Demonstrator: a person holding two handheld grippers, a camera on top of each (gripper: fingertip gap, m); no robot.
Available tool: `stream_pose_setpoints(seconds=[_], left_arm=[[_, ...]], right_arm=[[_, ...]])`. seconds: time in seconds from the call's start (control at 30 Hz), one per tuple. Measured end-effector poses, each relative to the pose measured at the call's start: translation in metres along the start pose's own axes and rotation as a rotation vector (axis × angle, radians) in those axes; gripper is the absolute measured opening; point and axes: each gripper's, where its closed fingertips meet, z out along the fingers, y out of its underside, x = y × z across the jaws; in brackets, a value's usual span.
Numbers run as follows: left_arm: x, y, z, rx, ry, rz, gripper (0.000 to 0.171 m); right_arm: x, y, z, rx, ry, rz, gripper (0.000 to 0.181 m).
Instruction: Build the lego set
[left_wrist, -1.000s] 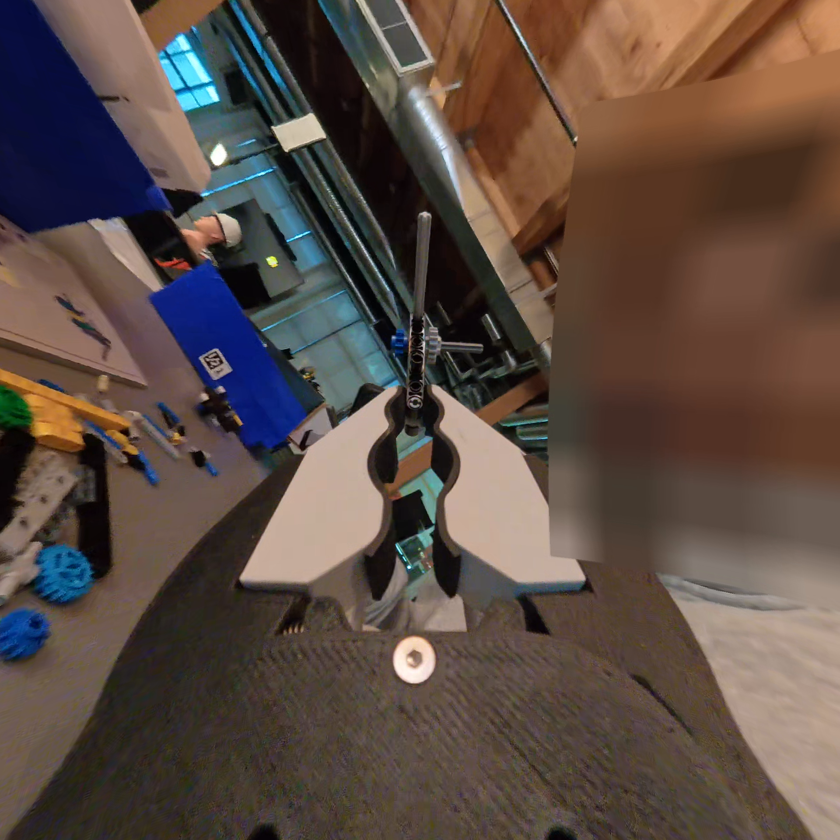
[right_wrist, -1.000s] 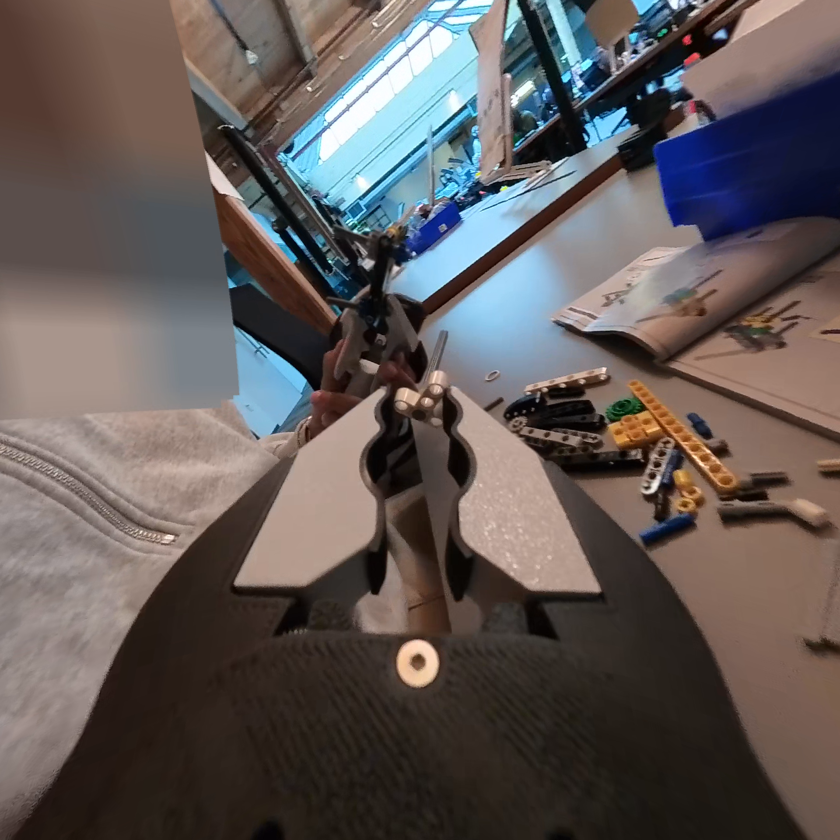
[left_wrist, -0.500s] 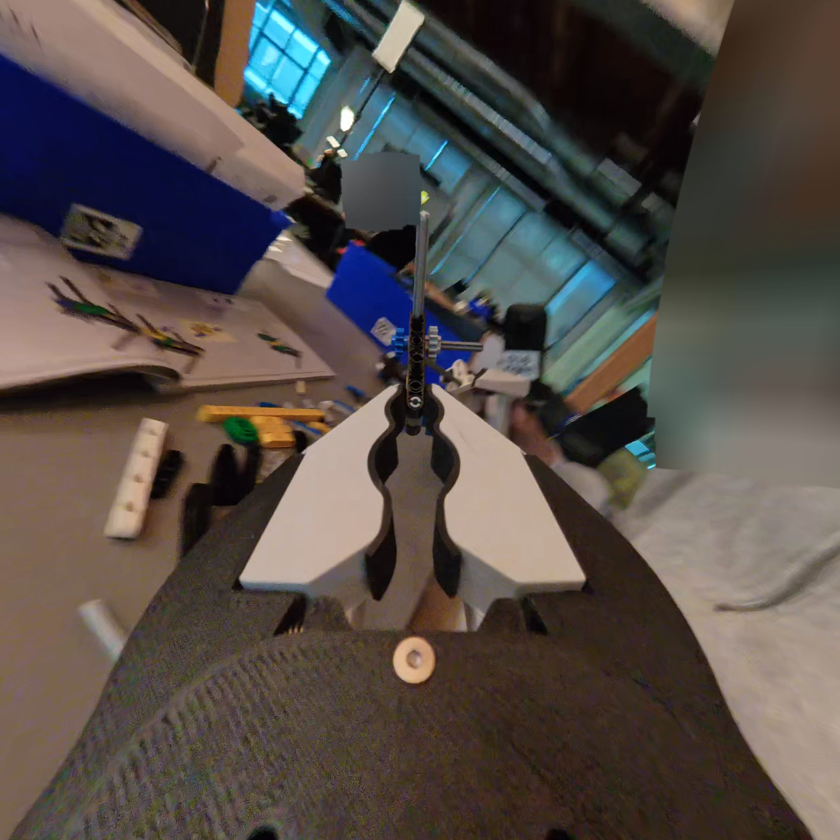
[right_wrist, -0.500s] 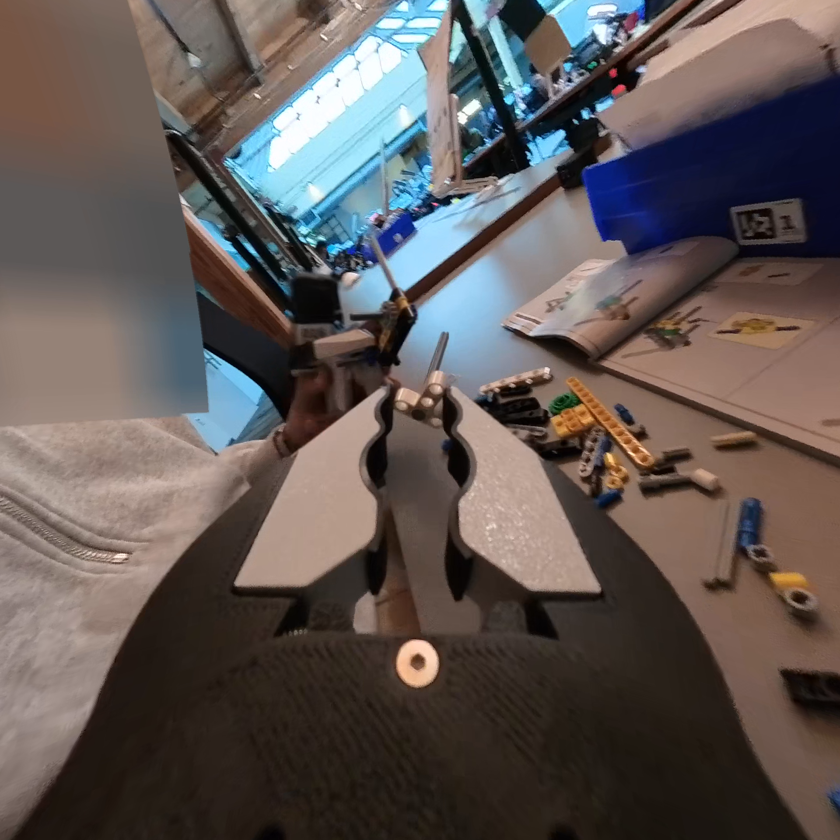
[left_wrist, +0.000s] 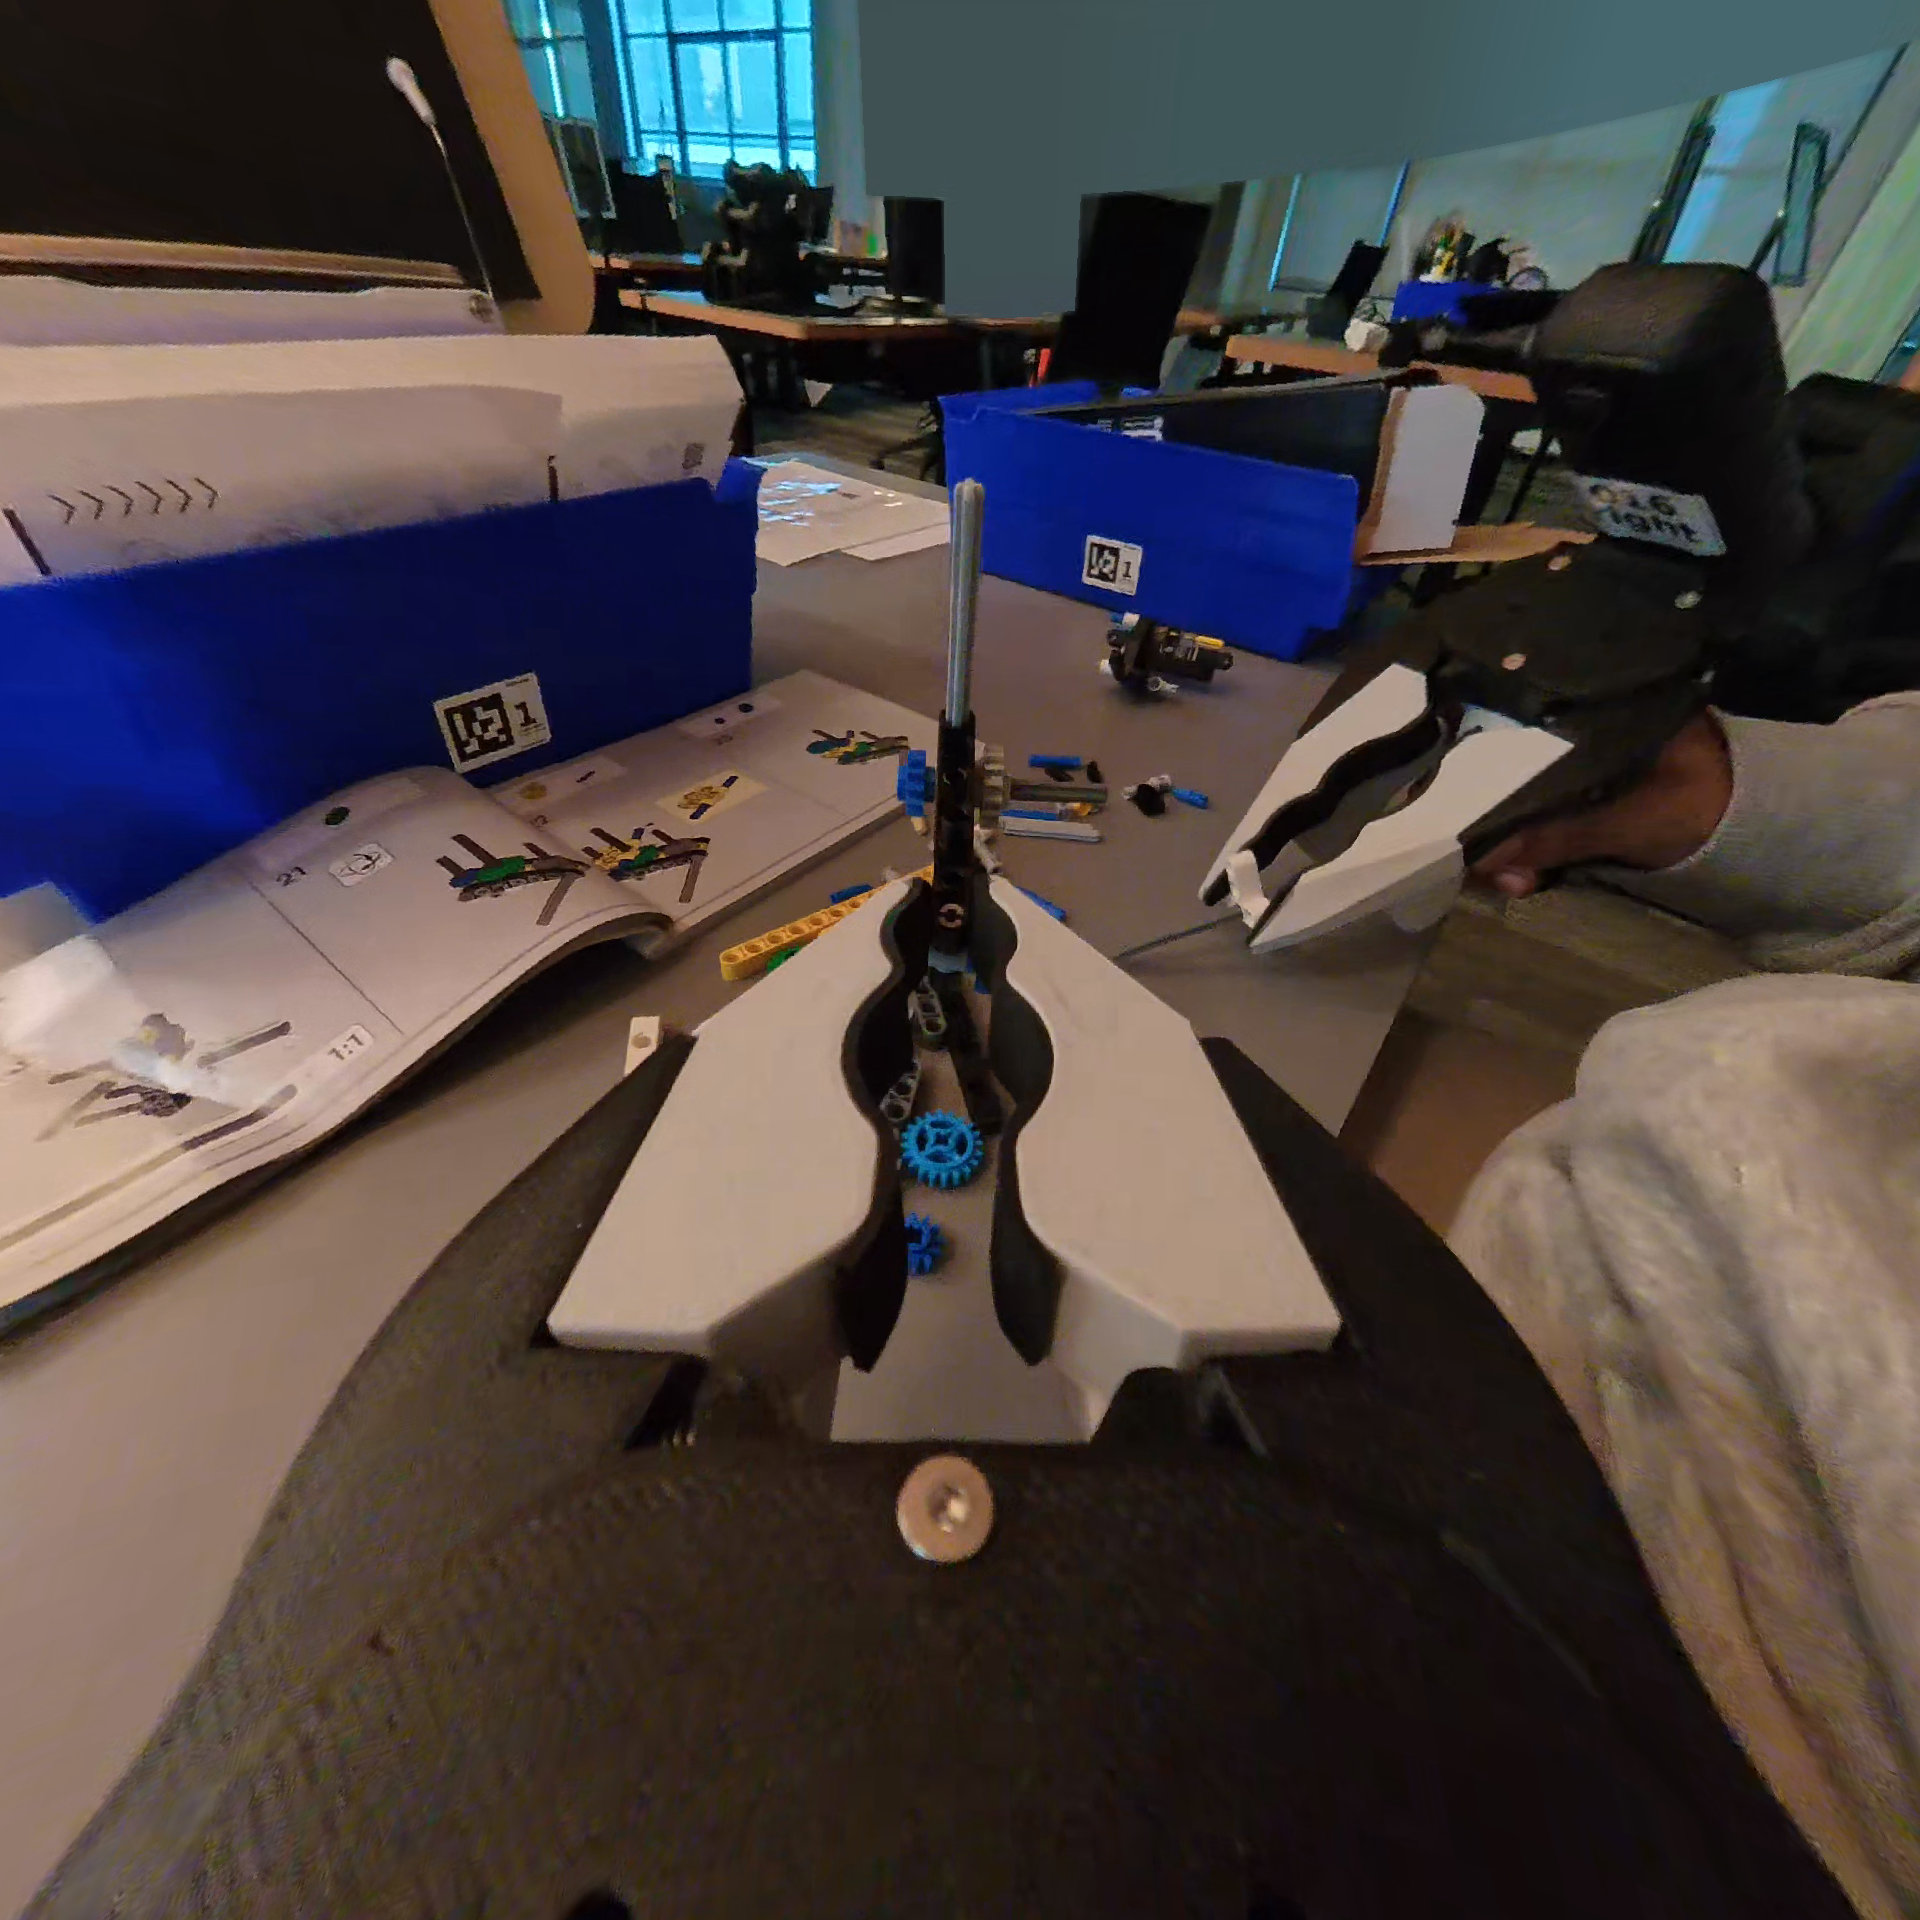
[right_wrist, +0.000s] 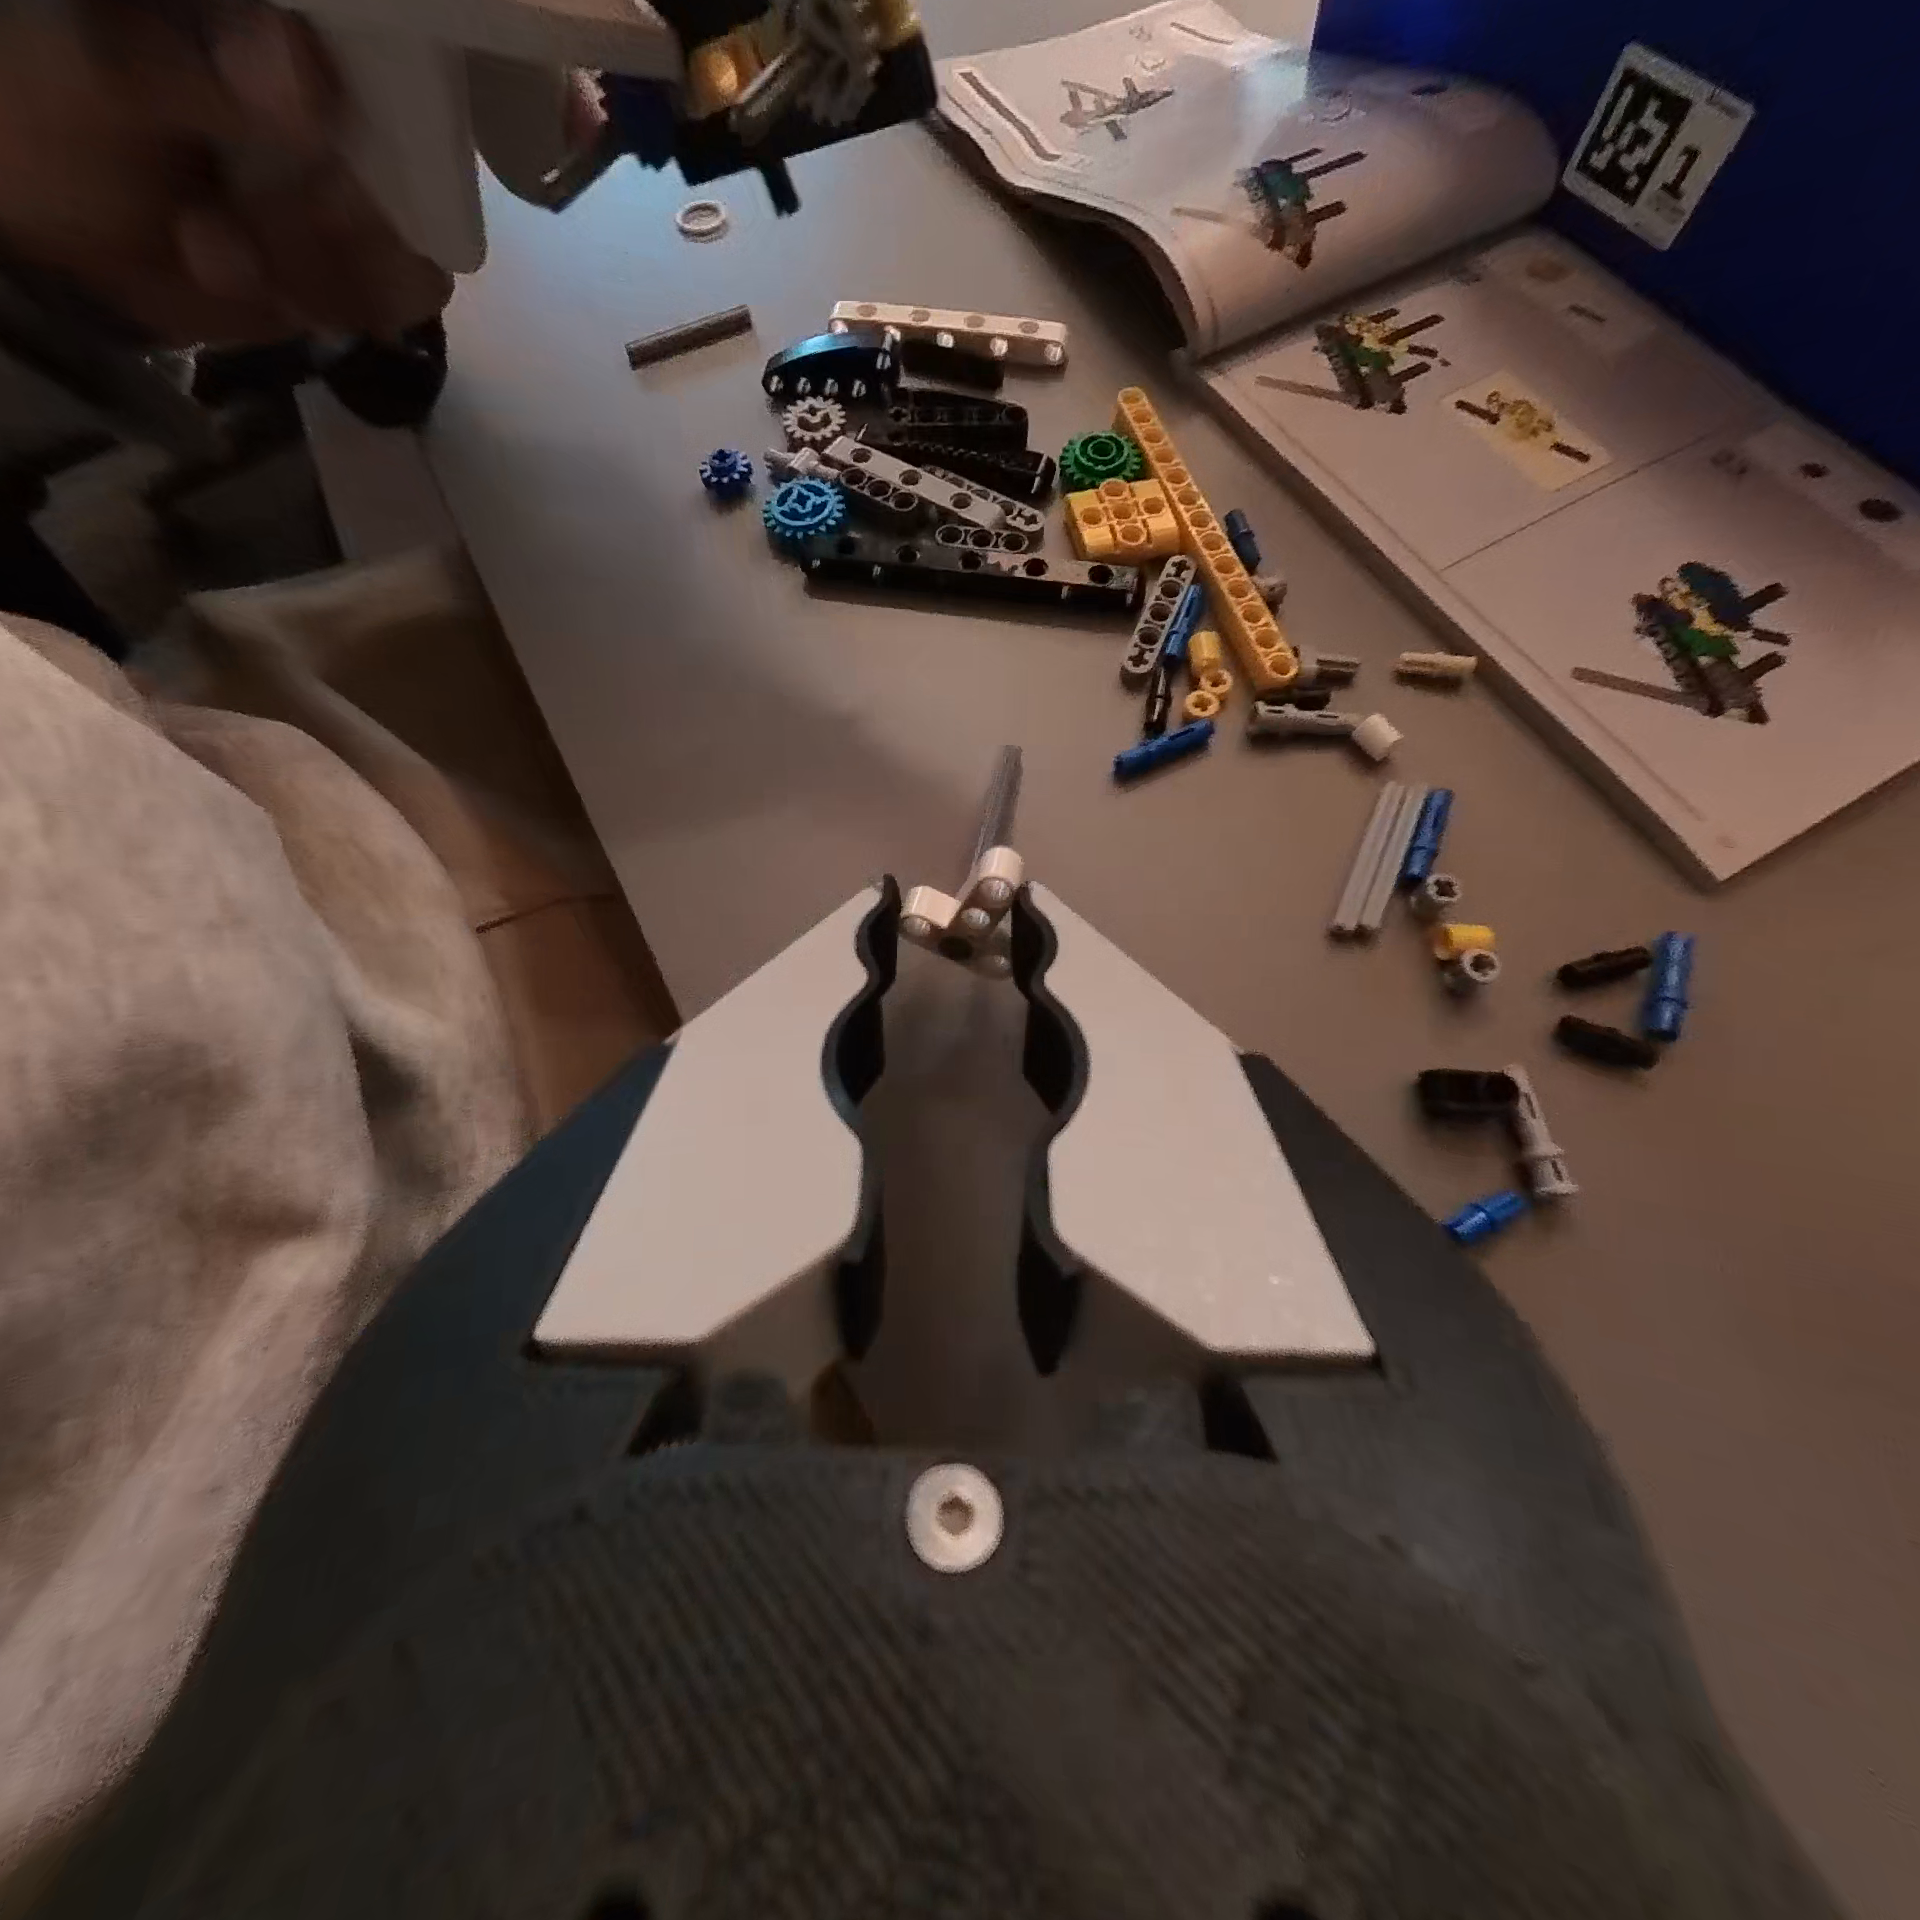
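Observation:
My left gripper (left_wrist: 951, 902) is shut on a black lego beam assembly (left_wrist: 954, 800) that stands upright, with a long grey axle (left_wrist: 964, 592), a blue gear and a grey gear on it. My right gripper (right_wrist: 954, 914) is shut on a small white connector with a grey axle (right_wrist: 1000, 805) sticking forward. In the left wrist view the right gripper (left_wrist: 1242, 896) hovers at the right above the table edge. In the right wrist view the left gripper's assembly (right_wrist: 790, 62) shows at the top left. Loose lego parts (right_wrist: 966, 488) lie on the grey table (right_wrist: 727, 748).
An open instruction booklet (left_wrist: 436, 894) lies left of the parts. Two blue bins (left_wrist: 343, 644) (left_wrist: 1153, 520) stand behind it. A small built piece (left_wrist: 1164, 655) sits before the far bin. A yellow beam (right_wrist: 1205, 540), blue gears (right_wrist: 805, 511) and pins (right_wrist: 1662, 982) are scattered. My grey sleeve (left_wrist: 1714, 1299) is at right. The tips of one gripper are about 15 cm away from the tips of the other.
Both grippers have tilted down from facing the ceiling and room toward the table. The left gripper swung left away from the right one. Both still hold their pieces.

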Motion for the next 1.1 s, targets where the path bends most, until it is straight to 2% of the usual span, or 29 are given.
stream_pose_setpoints(seconds=[0.13,0.23,0.37,0.43,0.53,0.63,0.73,1.0,1.1], left_arm=[[0.001,-0.002,0.001,-0.011,-0.005,0.027,0.005],[0.004,0.003,0.004,-0.044,-0.010,0.088,0.005],[0.014,0.004,0.009,-0.067,0.002,0.218,0.005],[0.023,0.001,0.012,-0.057,0.028,0.288,0.005],[0.039,-0.005,0.014,-0.021,0.068,0.407,0.005],[0.052,-0.012,0.014,0.028,0.050,0.500,0.005],[0.059,-0.014,0.014,0.045,0.030,0.541,0.005],[0.052,-0.011,0.016,0.039,0.009,0.500,0.005],[0.051,-0.010,0.017,0.040,0.011,0.473,0.005]], right_arm=[[0.005,0.000,0.001,-0.002,-0.002,0.028,0.022],[0.006,-0.001,-0.002,0.009,-0.026,0.061,0.037],[0.011,-0.029,-0.022,0.129,-0.052,0.131,0.044],[0.006,-0.058,-0.032,0.254,-0.132,0.227,0.045],[-0.008,-0.093,-0.035,0.398,-0.342,0.457,0.050],[-0.016,-0.106,-0.028,0.459,-0.547,0.653,0.056],[-0.021,-0.105,-0.020,0.466,-0.642,0.753,0.059],[-0.026,-0.110,-0.025,0.496,-0.676,0.712,0.054],[-0.023,-0.104,-0.018,0.478,-0.629,0.696,0.053]])
